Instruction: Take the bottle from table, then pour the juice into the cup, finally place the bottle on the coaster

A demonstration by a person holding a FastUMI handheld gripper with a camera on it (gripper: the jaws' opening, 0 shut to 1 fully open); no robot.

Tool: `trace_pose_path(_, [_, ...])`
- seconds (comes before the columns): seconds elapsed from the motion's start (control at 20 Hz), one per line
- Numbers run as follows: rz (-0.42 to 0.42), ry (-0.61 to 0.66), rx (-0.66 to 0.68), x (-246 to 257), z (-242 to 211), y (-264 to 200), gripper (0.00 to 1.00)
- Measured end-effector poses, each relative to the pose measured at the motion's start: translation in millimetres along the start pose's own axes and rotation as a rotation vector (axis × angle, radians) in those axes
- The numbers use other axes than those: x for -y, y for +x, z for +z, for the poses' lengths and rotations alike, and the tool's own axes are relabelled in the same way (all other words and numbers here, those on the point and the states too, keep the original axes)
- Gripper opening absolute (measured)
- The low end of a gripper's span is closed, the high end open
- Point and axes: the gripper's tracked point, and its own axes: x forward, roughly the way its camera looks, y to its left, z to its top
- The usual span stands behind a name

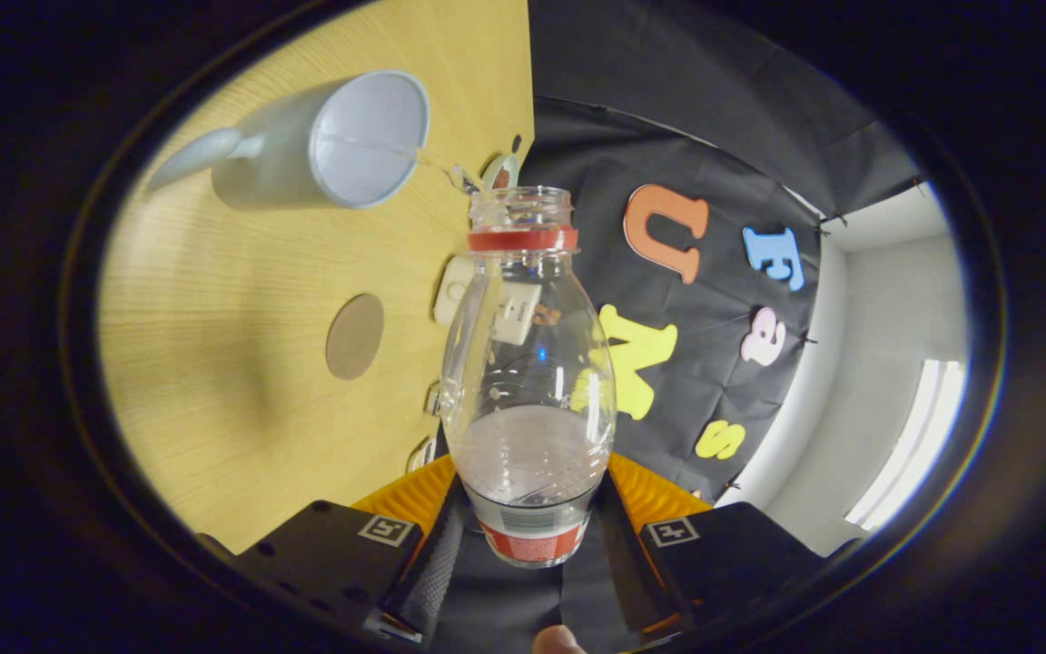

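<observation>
Currently the gripper [530,536] is closed on a clear plastic bottle [527,381], one finger pressing each side of its lower body near the label. The bottle has no cap; a red ring sits below its open mouth. The whole scene appears rolled sideways, which suggests the bottle is tipped over for pouring. A thin clear stream [432,163] runs from the bottle's mouth to the rim of a pale mug [323,141] standing on the wooden counter [214,363] just beyond the bottle. Some clear liquid remains pooled in the bottle's lower part. A round brown coaster [355,336] lies bare on the counter, beside the bottle and apart from the mug. So the pickup looks done and pouring appears to be underway. Righting the bottle and setting it on the coaster are left.
</observation>
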Motion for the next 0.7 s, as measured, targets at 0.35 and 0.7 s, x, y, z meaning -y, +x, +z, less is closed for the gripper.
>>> trace_pose_path(0.35, [-0.006,-0.027,0.001,2.9,1.2,-1.9,0.78])
trace_pose_path(0.7, [-0.002,-0.06,0.003,5.6,1.2,-1.1,0.78])
